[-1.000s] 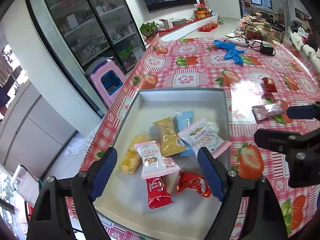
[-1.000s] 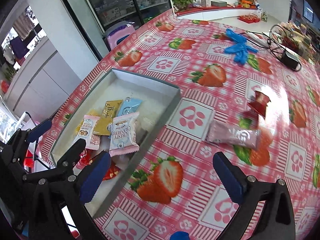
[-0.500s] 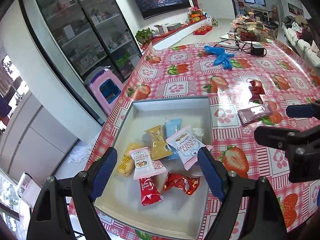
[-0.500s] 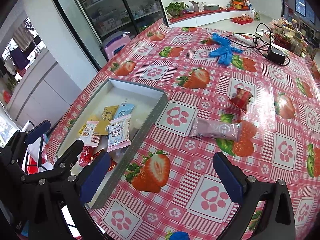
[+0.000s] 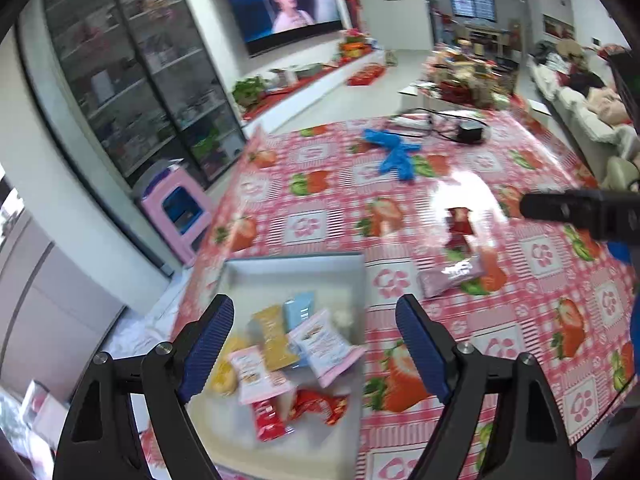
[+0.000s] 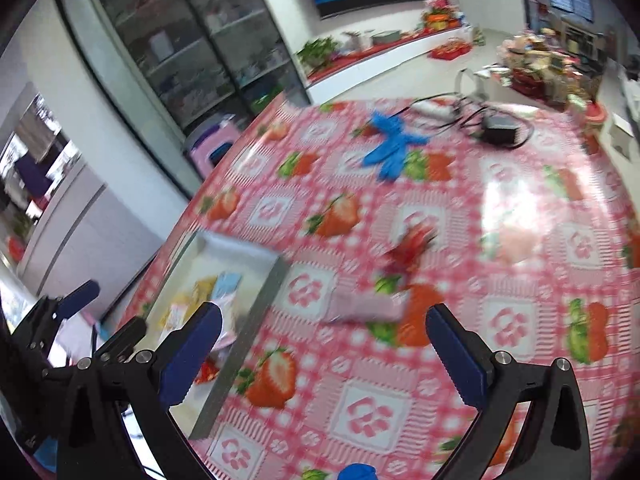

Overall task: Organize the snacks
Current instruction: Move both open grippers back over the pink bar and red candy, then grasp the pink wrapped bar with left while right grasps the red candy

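A grey tray [image 5: 296, 266] near the table's left edge holds several snack packets, among them a pink-and-white one [image 5: 326, 346], a yellow one [image 5: 274, 336] and a red one [image 5: 266, 420]. My left gripper [image 5: 316, 350] is open and empty above the tray. A long pink packet [image 5: 450, 276] and a small red packet [image 5: 460, 220] lie on the cloth to the right of the tray. My right gripper [image 6: 324, 356] is open and empty, above the pink packet [image 6: 366, 308] and the tray's rim [image 6: 244, 340]. The red packet [image 6: 412, 246] lies beyond, blurred.
Blue gloves [image 5: 394, 156] and a black adapter with cables [image 5: 468, 132] lie at the table's far side. A pink stool [image 5: 178, 212] stands on the floor left of the strawberry-patterned table [image 5: 532, 320]. Glass cabinets line the left wall.
Both grippers have risen and drawn back from the table, so the tray and packets look smaller and lower in view. Both stay open. No packet has moved.
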`<state>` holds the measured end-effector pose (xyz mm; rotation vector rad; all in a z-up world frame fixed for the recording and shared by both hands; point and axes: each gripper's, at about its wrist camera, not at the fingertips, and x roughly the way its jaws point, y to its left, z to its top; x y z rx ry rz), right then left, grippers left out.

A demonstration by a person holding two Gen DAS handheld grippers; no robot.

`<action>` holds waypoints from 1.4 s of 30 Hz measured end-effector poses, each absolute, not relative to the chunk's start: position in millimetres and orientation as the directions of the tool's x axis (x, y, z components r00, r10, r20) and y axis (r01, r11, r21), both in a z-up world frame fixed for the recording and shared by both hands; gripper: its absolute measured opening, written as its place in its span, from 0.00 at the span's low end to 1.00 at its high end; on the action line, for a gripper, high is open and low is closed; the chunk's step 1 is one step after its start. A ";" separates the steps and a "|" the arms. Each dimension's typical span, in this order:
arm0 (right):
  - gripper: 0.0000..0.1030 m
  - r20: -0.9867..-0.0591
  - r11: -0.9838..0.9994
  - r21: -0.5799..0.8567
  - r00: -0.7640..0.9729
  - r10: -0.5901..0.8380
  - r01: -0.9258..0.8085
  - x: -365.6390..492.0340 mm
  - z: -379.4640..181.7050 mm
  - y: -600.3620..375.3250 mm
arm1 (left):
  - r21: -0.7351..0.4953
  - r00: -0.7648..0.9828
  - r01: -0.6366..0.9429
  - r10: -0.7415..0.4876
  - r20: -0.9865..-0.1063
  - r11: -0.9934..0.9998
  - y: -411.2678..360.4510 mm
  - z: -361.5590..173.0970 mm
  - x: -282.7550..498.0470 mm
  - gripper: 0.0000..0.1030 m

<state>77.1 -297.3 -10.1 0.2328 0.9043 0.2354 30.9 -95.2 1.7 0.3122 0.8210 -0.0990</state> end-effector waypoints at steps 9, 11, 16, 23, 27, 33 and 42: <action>1.00 -0.837 0.954 0.289 0.505 0.210 0.081 106.5 -65.6 -350.2 | 0.298 0.665 0.414 -0.063 -0.744 0.860 -181.4 -69.2 52.4 0.84; 1.00 -0.850 0.949 0.294 0.485 0.204 0.117 107.4 -80.0 -363.6 | 0.320 0.673 0.440 -0.071 -0.737 0.839 -201.2 -86.0 64.5 0.84; 1.00 -0.866 0.935 0.300 0.465 0.185 0.187 106.4 -100.8 -397.2 | 0.325 0.646 0.484 -0.082 -0.759 0.813 -231.0 -122.6 94.9 0.84; 1.00 -0.864 0.917 0.329 0.464 0.196 0.227 119.0 -115.6 -418.3 | 0.277 0.583 0.504 -0.087 -0.808 0.818 -244.0 -155.5 118.3 0.81; 1.00 -0.859 0.910 0.351 0.463 0.219 0.222 139.0 -127.1 -404.8 | 0.166 0.515 0.547 -0.174 -0.839 0.821 -238.6 -155.9 112.8 0.33; 1.00 -0.850 0.928 0.336 0.476 0.226 0.160 172.3 -141.8 -362.5 | 0.107 0.509 0.466 -0.167 -0.844 0.878 -212.0 -153.8 91.5 0.28; 0.51 -0.841 0.985 0.149 0.535 0.078 0.091 202.4 -154.4 -313.6 | 0.023 0.495 0.380 -0.182 -0.849 0.925 -180.2 -153.1 78.5 0.28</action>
